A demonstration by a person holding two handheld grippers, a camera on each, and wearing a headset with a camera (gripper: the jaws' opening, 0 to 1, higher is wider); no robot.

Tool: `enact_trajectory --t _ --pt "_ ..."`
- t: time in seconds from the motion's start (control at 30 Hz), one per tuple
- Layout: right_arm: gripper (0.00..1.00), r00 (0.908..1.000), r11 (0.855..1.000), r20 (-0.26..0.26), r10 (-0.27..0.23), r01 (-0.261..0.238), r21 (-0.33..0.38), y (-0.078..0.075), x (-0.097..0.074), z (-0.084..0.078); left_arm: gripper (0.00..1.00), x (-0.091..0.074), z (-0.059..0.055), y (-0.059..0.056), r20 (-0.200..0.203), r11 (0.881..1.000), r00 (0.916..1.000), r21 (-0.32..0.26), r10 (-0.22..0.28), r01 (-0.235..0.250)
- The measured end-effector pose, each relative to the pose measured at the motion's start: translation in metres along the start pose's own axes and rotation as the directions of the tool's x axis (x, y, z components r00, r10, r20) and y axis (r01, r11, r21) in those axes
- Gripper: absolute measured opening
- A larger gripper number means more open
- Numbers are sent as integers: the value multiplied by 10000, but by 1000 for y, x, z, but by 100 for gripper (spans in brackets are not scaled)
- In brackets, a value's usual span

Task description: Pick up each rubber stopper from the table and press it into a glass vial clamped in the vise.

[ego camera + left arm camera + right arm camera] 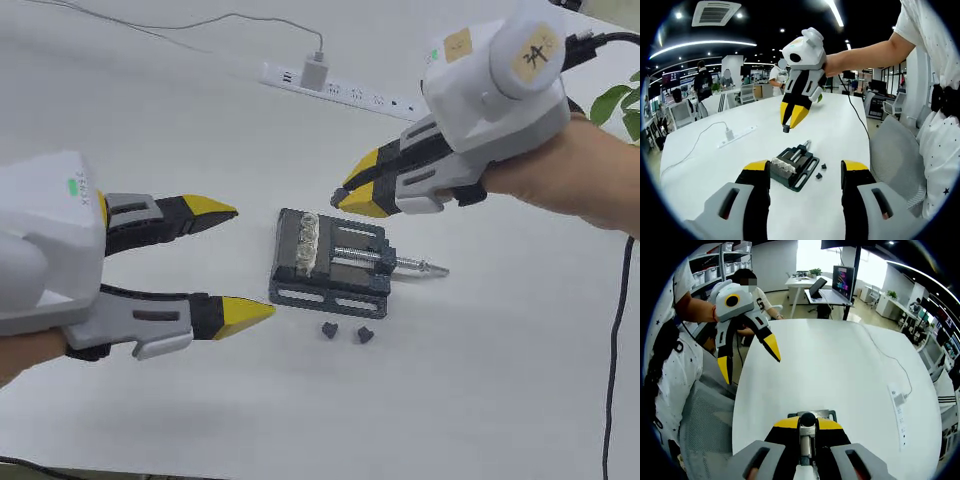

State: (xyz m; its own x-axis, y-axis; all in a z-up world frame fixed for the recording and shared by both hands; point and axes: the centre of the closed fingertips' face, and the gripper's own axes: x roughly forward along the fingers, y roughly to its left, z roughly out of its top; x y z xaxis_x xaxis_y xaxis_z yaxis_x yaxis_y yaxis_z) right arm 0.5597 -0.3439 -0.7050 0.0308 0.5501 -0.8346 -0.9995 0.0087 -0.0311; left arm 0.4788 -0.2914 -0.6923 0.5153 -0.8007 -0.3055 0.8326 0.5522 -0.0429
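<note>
A dark rubber stopper sits pinched between the yellow tips of the right gripper, whose jaws are closed onto it. In the left gripper view it hangs in the air over the vise, clear of it. In the head view those tips lie at about 1 o'clock from the vise. The glass vials stand in a row clamped between the vise's jaws, and the screw handle points out toward 3 o'clock. Two loose stoppers lie side by side on the white table at about 6 o'clock, just beside the vise base. The left gripper hovers at 9 o'clock, jaws spread wide and holding nothing. Well apart at 12 o'clock lies a white power strip with a charger plugged in.
</note>
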Motion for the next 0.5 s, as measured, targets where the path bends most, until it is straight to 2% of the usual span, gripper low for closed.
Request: enact_trajectory --t 0.3,0.5 --pt "6 9982 10000 -591 39 -43 -62 -14 27 -11 67 0 -9 10 -23 9997 9999 -152 166 -166" --pt "6 9958 9999 -909 79 -91 -129 -22 45 -19 71 0 -14 15 -43 9993 9999 -349 163 -164"
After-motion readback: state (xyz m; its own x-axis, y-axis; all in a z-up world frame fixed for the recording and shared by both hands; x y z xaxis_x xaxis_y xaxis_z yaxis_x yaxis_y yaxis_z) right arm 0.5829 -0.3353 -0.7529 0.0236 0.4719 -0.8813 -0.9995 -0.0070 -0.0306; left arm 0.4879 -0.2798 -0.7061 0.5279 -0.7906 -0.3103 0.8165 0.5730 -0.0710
